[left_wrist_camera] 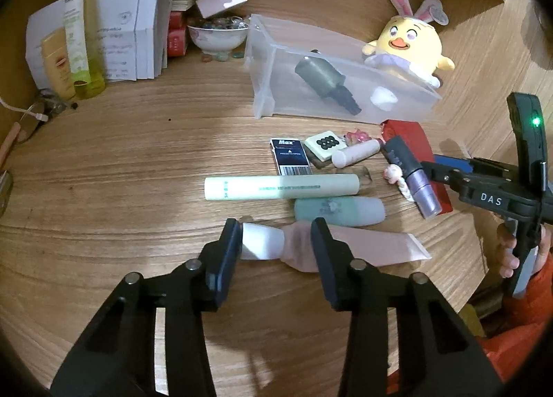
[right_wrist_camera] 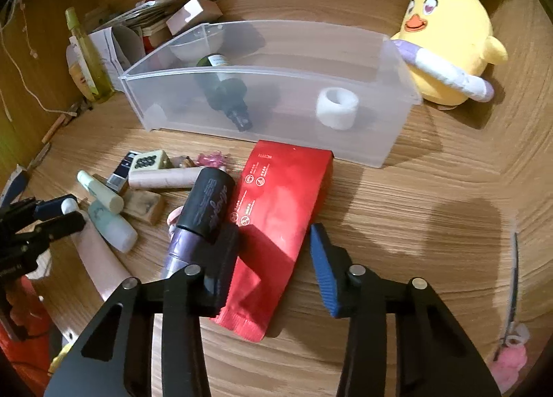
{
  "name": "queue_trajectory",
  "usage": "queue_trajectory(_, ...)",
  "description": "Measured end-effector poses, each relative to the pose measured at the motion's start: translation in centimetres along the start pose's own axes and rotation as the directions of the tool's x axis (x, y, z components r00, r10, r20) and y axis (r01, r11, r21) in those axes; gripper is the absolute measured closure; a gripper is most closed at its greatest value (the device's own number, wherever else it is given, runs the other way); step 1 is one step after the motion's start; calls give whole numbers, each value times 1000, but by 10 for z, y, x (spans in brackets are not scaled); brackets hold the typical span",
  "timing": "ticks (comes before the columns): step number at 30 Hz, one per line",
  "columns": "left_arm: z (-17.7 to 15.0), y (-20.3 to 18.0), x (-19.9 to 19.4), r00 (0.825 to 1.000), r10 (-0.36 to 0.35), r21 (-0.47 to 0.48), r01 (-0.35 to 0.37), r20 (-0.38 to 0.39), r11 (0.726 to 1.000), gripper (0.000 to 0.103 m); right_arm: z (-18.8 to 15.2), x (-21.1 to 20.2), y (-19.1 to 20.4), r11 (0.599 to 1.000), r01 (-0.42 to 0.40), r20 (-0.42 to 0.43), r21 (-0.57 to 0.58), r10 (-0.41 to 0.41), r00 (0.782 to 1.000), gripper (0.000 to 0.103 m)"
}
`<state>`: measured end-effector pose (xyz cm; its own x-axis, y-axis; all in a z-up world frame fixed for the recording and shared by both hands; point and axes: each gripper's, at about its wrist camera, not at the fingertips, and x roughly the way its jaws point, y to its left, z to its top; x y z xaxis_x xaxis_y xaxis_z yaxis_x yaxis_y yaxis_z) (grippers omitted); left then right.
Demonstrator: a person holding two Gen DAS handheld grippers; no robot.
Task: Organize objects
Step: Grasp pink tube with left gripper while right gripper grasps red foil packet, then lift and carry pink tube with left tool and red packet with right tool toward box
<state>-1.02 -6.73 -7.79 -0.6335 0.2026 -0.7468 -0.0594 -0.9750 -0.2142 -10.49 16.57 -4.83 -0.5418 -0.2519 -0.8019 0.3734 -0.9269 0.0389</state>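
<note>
Nearest us in the left wrist view, the left gripper (left_wrist_camera: pixel 276 241) is spread wide, its two fingers straddling the pink tube (left_wrist_camera: pixel 363 246) near the white cap end — the tube lies flat on the wooden table (left_wrist_camera: pixel 138 162), crosswise to the fingers, nothing clamped. Just beyond it we see the mint bottle (left_wrist_camera: pixel 340 211), then the long pale green tube (left_wrist_camera: pixel 281 186) lying parallel.

Further back sits a loose cluster: dark Max box (left_wrist_camera: pixel 289 156), mahjong tile (left_wrist_camera: pixel 326 145), pink-white stick (left_wrist_camera: pixel 356 153). Purple bottle (left_wrist_camera: pixel 414 177) with black cap lies to the right, resting against the red pouch (left_wrist_camera: pixel 408 132).

Right gripper (right_wrist_camera: pixel 273 248) is also open, fingers on either side of the red pouch (right_wrist_camera: pixel 276 210) (left finger touching the purple bottle (right_wrist_camera: pixel 204 217), right finger beside the pouch edge — contact there we cannot tell). Pouch lies flat, its far end against the front wall of the clear bin (right_wrist_camera: pixel 276 113).

Inside the bin: dark green bottle (right_wrist_camera: pixel 224 92) on its side and a white tape roll (right_wrist_camera: pixel 337 108), well apart. Yellow chick plush (right_wrist_camera: pixel 449 40) sits touching the bin's right end. Clutter of papers (left_wrist_camera: pixel 114 30) and a bowl (left_wrist_camera: pixel 217 35) lies at the far left.
</note>
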Motion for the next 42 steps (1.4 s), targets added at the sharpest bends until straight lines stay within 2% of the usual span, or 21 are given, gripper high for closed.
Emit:
queue_trajectory(2,-1,2,-3,1000,-3,-12,3,1,1000,68,0,-1,-5,1000,8,1,11,-8,1000,66)
queue_trajectory(6,-4,5,-8,1000,-10,-22,10,2,1000,69,3,1,-12,999,-15,-10,52,16,1000,66)
queue_trajectory(8,-5,3,-9,1000,-1,-19,1,5,1000,69,7,4,-11,998,-24,-15,63,25,1000,59)
queue_trajectory(10,-6,3,-11,1000,1,-17,-1,10,1000,70,10,7,-8,998,-18,-13,64,18,1000,43)
queue_trajectory(12,-6,3,-13,1000,-1,-20,2,15,1000,70,14,11,-2,999,-3,-3,44,4,1000,39)
queue_trajectory(18,-6,4,-23,999,-15,-25,16,40,1000,72,24,24,3,999,31,-5,40,-31,999,39)
queue_trajectory(19,-6,4,-25,999,-16,-24,17,44,1000,79,25,26,2,998,34,-6,43,-34,999,40)
queue_trajectory(20,-5,4,-25,999,-16,-19,16,46,1000,103,25,28,0,998,33,-2,48,-33,999,42)
queue_trajectory(21,-5,4,-25,999,-14,-16,15,39,1000,103,25,28,0,998,31,0,52,-31,1000,47)
queue_trajectory(26,-4,3,-25,999,-21,-17,22,34,1000,103,22,24,-2,998,33,25,57,-35,999,50)
queue_trajectory(28,-4,4,-23,1000,-15,-28,16,22,999,101,21,19,-4,998,41,38,54,-43,998,50)
queue_trajectory(30,-5,7,-21,998,-56,-52,56,1,997,96,19,12,-5,997,54,55,52,-56,997,50)
queue_trajectory(31,-5,8,-21,998,-67,-61,67,-1,996,88,18,8,-6,997,55,65,53,-58,996,50)
queue_trajectory(32,-6,8,-22,998,-68,-64,68,0,996,76,18,5,-7,997,58,73,54,-62,995,50)
queue_trajectory(33,-7,6,-22,998,-64,-60,64,3,996,69,18,2,-8,997,61,80,56,-65,995,50)
queue_trajectory(34,-7,4,-23,999,-53,-53,54,8,997,58,16,-2,-10,996,64,88,56,-68,994,50)
queue_trajectory(35,-8,0,-23,999,-49,-44,50,10,998,54,15,-7,-12,996,68,96,60,-73,993,50)
queue_trajectory(42,-5,-21,-3,998,-55,22,56,-33,998,53,5,-30,-20,995,77,135,68,-86,987,50)
